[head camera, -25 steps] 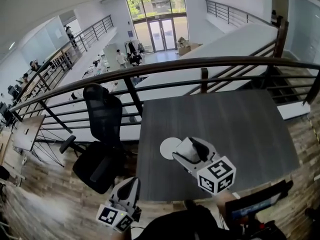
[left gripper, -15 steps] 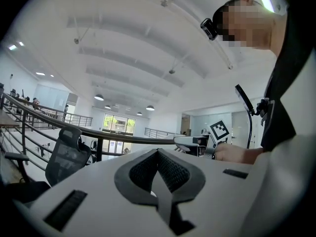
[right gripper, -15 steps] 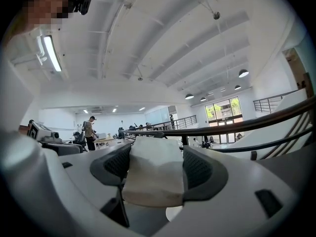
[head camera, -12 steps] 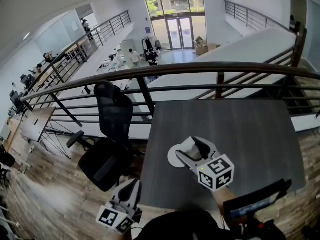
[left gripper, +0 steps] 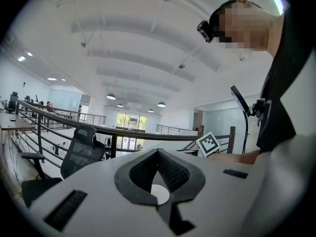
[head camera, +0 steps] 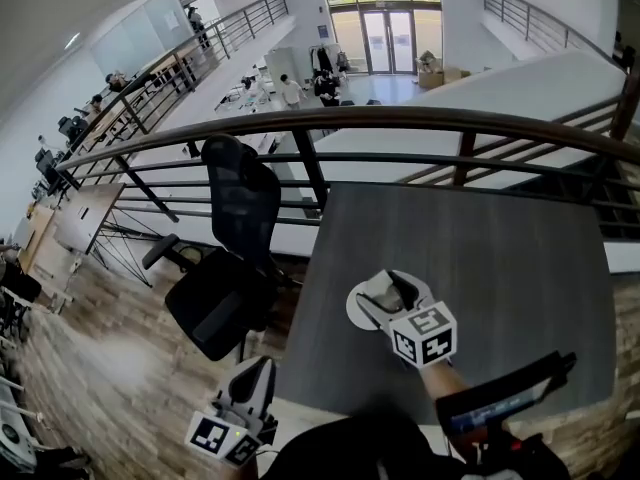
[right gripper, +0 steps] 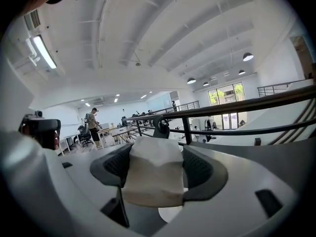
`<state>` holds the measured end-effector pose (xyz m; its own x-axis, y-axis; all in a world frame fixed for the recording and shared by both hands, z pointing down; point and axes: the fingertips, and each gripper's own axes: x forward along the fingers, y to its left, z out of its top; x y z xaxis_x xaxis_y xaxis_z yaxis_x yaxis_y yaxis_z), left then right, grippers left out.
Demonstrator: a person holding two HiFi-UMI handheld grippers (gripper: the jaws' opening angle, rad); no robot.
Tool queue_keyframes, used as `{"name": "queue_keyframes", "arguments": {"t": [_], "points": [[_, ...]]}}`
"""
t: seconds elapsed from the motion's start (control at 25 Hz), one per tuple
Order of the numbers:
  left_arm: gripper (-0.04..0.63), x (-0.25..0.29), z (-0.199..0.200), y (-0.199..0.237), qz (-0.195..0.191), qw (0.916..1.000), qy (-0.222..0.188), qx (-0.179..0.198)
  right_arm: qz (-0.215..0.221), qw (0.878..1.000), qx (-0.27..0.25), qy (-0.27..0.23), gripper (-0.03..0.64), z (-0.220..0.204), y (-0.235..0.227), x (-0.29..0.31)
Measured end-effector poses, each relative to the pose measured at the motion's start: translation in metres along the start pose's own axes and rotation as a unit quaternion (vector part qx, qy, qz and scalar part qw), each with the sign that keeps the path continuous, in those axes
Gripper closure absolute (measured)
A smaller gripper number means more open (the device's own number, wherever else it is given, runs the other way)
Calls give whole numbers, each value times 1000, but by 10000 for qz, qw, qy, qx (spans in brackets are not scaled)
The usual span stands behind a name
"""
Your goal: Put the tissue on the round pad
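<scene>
Right gripper (head camera: 383,293): jaws clamped on folded white tissue (right gripper: 155,174), positioned over round pad (head camera: 356,310); whether they touch cannot be told. Pad at 8 o'clock on grey table (head camera: 500,258). Left gripper (head camera: 262,370): jaws together, empty, off-table at 7 o'clock.

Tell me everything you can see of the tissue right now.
The tissue is a white, folded wad of soft, creased paper. It stands upright, clamped between the dark padded jaws of the right gripper, its top sticking out past them. Below it a piece of the white round pad shows; the head view has the gripper over that pad on the grey table. Whether tissue and pad touch cannot be told.
</scene>
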<state>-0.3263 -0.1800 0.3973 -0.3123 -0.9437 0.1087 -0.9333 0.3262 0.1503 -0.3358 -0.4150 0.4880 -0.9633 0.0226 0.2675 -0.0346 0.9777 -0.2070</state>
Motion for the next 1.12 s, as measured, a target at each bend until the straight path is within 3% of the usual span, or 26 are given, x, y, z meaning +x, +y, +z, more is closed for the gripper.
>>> {"name": "queue_keyframes", "arguments": {"t": [0.56,0.68,0.96,1.12], "points": [[592,-1,-3,10,601,9980,46,-200,60,9952,162,965,284,-100,-43,73],[592,-8,-14,17,830,9961,257,-130,90,9915,172,1284,284,-128,-47,85],[592,-17,-10,19,1178,9923,251,-298,-143,9804,-59,1964,284,-184,-68,106],[592,-17,-7,21,1299,9908,220,-314,-56,9719,-251,2339,284,-204,-66,114]]}}
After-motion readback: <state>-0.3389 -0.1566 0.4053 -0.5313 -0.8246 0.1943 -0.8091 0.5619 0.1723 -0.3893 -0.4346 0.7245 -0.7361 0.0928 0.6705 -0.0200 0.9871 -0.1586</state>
